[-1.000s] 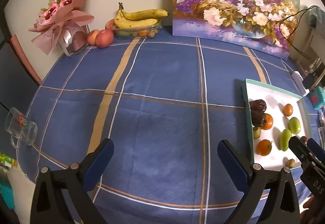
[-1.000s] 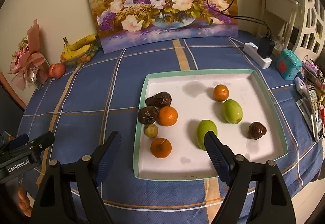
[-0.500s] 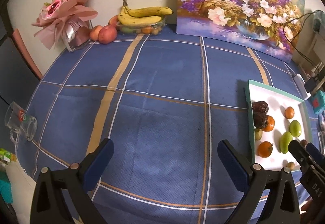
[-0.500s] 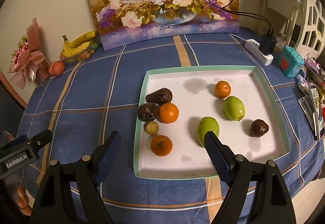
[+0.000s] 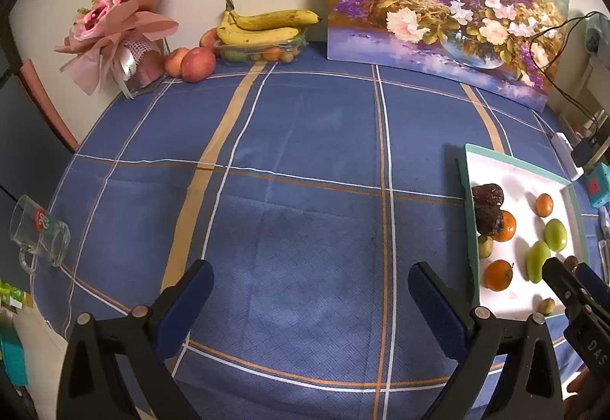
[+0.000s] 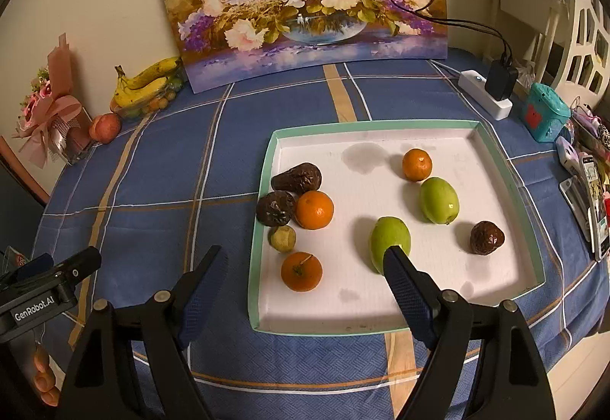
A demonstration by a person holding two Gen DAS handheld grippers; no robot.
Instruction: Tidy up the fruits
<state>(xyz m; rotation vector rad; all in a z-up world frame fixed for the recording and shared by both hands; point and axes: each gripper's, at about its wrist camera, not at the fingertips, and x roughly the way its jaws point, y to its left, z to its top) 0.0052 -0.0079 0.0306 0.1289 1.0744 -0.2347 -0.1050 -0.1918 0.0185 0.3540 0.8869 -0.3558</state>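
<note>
Right wrist view: my right tongs (image 6: 301, 263) gape wide and empty above the tray (image 6: 263, 168) of mixed fruit; left tongs (image 5: 310, 282) likewise. The round green fruit (image 6: 390, 239) may roll when nudged.

Counter (image 6: 160, 168) under blue plaid cloth. White tray (image 6: 507, 168) lay near its front edge; behind the tray leaned a floral painting (image 6: 305, 0), left of which sat bananas (image 6: 146, 84), apples (image 6: 105, 127) and a bouquet (image 6: 49, 115).
</note>
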